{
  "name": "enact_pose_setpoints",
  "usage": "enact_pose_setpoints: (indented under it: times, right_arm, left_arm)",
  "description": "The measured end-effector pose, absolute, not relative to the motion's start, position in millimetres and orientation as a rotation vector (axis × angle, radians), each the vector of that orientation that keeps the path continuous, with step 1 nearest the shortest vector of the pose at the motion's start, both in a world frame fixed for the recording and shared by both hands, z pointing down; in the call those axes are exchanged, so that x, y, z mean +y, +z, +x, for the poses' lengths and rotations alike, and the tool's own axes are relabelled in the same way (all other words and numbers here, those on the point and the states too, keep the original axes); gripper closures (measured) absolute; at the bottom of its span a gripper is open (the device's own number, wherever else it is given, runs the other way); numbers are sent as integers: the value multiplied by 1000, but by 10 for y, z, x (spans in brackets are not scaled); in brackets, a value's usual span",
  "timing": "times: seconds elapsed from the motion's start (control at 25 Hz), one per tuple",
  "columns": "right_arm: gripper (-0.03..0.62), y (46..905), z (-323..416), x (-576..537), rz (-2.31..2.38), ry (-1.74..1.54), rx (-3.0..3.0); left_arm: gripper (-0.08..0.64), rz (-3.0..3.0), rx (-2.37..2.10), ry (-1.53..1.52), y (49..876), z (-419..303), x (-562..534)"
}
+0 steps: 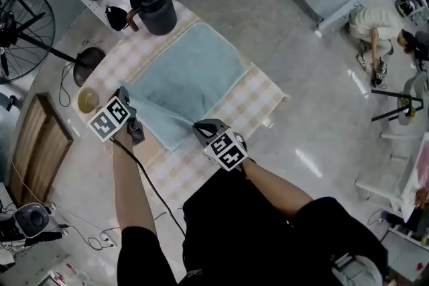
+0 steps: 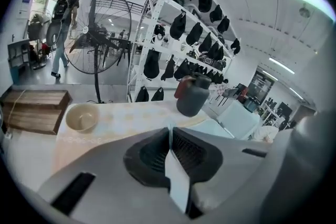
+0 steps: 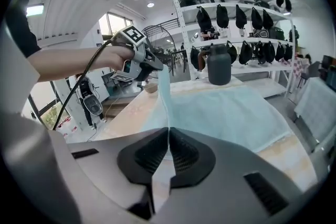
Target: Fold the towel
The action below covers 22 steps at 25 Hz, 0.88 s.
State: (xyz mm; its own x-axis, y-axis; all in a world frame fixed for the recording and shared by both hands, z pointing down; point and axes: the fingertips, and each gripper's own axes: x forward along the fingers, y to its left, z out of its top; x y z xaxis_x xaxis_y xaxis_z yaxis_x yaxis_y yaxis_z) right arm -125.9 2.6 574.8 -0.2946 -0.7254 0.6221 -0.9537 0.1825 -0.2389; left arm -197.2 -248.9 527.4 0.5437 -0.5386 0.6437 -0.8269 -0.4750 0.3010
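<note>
1. Two near corners of the towel (image 1: 191, 70) on the tabletop (image 1: 260, 98) are pinched by the left hand-held gripper (image 1: 125, 94) and right hand-held gripper (image 1: 198, 126).
2. Keep them level.
3. Match the far edge.

Light blue towel (image 1: 189, 74) on beige checked tablecloth (image 1: 248, 107).

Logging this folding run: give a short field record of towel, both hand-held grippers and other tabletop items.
Towel: light blue cloth towel, on checked tablecloth, near edge raised
Left hand-held gripper: shut on towel's near edge
Right hand-held gripper: shut on towel's near edge
Others: dark grey jug beyond towel; beige round bowl left of towel
</note>
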Motion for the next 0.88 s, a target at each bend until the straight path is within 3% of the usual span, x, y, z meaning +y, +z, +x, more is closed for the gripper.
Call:
enact_pose_setpoints:
  times: [0.88]
  right_arm:
    - [578,6006,503,-177,1508,951,-2122]
  left_arm:
    - [535,2125,-1099,675,5545,7,-2703]
